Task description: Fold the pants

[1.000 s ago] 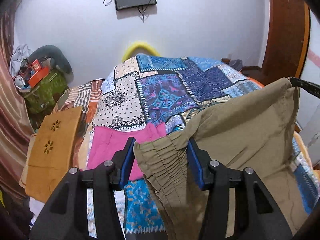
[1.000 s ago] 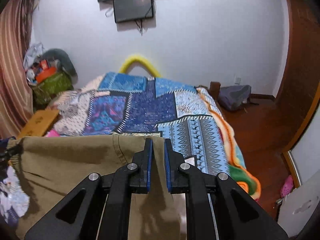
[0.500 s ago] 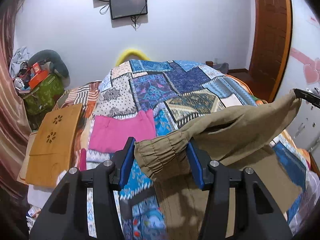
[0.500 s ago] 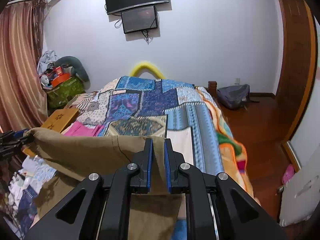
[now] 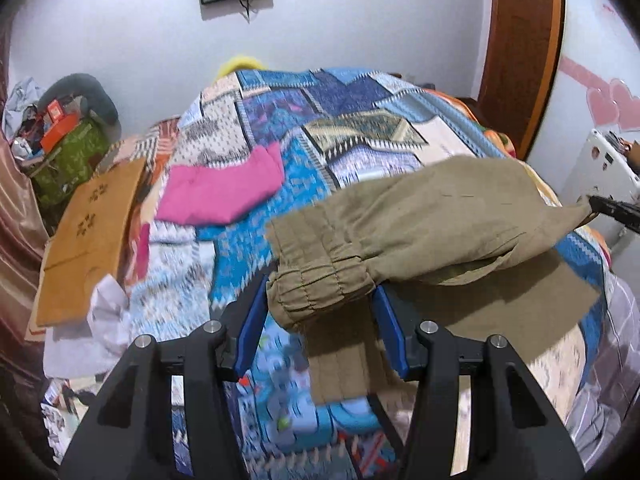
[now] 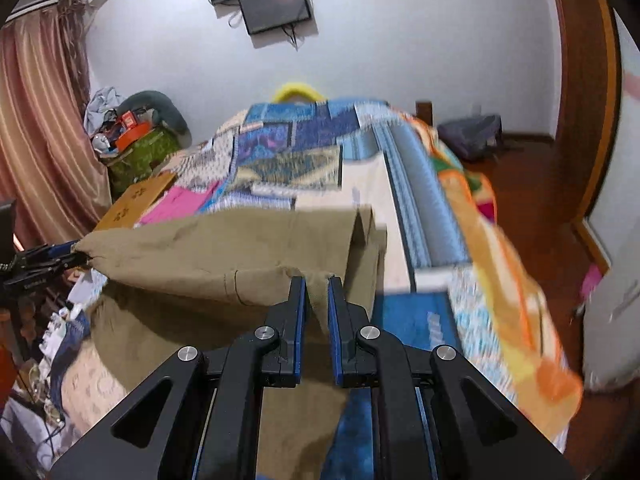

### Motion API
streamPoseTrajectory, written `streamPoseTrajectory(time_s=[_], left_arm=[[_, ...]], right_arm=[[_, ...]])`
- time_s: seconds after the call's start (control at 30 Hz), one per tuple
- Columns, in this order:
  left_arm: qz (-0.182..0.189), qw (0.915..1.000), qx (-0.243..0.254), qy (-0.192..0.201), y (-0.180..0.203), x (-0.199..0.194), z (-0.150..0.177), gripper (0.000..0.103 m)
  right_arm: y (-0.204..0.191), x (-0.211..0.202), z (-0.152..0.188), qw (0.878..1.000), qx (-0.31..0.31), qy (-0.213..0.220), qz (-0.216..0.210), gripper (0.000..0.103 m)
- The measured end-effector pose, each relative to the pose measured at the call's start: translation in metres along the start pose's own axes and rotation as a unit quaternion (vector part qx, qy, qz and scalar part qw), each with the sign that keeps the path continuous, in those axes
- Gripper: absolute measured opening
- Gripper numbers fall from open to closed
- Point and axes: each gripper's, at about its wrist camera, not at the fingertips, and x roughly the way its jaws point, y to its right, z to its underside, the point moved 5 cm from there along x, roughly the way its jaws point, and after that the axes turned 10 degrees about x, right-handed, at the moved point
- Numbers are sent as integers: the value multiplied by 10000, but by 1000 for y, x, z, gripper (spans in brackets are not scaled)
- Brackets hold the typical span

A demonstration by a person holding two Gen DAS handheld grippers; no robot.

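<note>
Olive-khaki pants [image 5: 440, 216] hang stretched between my two grippers above a patchwork bedspread [image 5: 320, 120]. My left gripper [image 5: 320, 300] is shut on the bunched elastic waistband [image 5: 316, 280], its blue pads pressing both sides. In the right wrist view my right gripper [image 6: 318, 292] is shut on a thin fold of the pants [image 6: 224, 248] at the other end. The left gripper [image 6: 48, 260] shows at the far left of that view, holding the cloth's tip. The lower part of the pants [image 5: 480, 304] drapes onto the bed.
A pink garment [image 5: 220, 192] lies on the bed beyond the pants. A wooden lap board [image 5: 88, 232] leans at the bed's left side, with a cluttered green bag [image 5: 64, 152] behind it. Wood floor [image 6: 532, 184] and a door frame [image 6: 584, 80] lie to the right.
Both grippers have moved back toward the foot of the bed and dipped lower, carrying the pants. The cloth has sagged, and more of it lies on the bedspread.
</note>
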Motion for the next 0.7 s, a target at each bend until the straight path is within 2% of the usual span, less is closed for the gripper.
streamPoseTrajectory(time_s=[0.27,0.43,0.6,0.67,0.7], left_arm=[[18,9991,140,-397,10,-1,37,53],[-117,9985,187,-502,9,-12,53,53],[-135,9995,192,-230,7,-34,41,55],[-98,9997,203,-70,9,-42,30,63],[-45,9998,213,45,12,-47,22,63]], right_arm=[[7,-3,58,9988,25,-443,209,12],[10,-16,76,9979,47,-500,401,12],[8,-36,78,9981,55,-377,476,12],[-1,-41,74,9981,-139,-416,438,12],[-5,-42,73,9980,-234,-415,422,13]])
